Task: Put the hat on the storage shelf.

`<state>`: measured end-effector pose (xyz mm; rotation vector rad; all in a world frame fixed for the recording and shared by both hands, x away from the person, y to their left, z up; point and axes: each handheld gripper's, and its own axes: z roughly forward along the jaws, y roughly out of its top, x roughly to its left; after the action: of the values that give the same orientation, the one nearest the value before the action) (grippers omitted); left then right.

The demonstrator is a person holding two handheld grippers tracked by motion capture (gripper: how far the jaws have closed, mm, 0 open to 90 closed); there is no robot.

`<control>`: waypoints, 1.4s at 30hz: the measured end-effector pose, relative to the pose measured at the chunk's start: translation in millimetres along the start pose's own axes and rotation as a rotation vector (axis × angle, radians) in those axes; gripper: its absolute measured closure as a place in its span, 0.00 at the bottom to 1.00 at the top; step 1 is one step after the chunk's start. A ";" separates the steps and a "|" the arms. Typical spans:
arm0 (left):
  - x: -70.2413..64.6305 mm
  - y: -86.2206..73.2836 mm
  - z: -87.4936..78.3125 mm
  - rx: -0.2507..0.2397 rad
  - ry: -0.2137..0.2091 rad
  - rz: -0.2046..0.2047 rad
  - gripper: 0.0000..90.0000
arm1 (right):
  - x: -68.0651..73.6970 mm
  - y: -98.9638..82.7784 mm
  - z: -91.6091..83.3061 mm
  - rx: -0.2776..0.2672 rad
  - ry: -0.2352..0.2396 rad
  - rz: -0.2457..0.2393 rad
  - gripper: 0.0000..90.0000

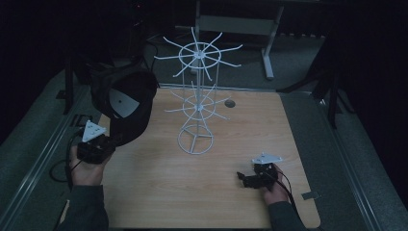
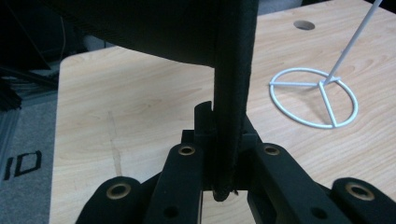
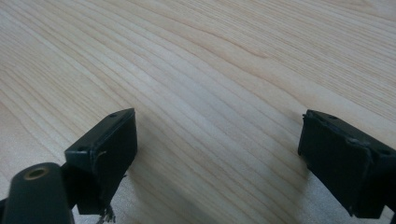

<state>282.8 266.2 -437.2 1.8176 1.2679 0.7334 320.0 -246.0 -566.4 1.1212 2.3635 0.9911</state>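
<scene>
While the left gripper [image 1: 98, 144], at the lower left of the high view, clamped its jaws on the brim edge of a black cap [image 1: 126, 103], the cap hung above the table [image 1: 250, 125] at the left of the frame, its crown raised toward the upper left. The white wire rack [image 1: 197, 91] stood upright at centre frame, to the right of the cap and beyond it, its hooked arms radiating in two tiers. The left gripper was the nearer to the rack. In its own view the brim [image 2: 231, 93] ran vertically between the jaws, the rack's ring base [image 2: 314, 97] at right. The right gripper [image 1: 246, 179], lower right, rested with jaws spread apart and empty over bare wood; any hanging would probably fall to the left.
</scene>
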 end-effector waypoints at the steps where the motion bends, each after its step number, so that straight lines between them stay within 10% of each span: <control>1: 0.2 2.5 -1.1 -0.005 0.003 0.001 0.96 | 0.0 0.0 0.0 0.000 0.000 0.000 0.13; 42: -1.7 34.7 -10.7 -0.057 0.027 0.013 0.96 | 0.1 0.0 0.0 0.000 0.000 0.002 0.13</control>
<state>290.5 260.8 -402.1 1.7771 1.2416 0.7953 319.9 -245.9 -566.4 1.1233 2.3629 0.9924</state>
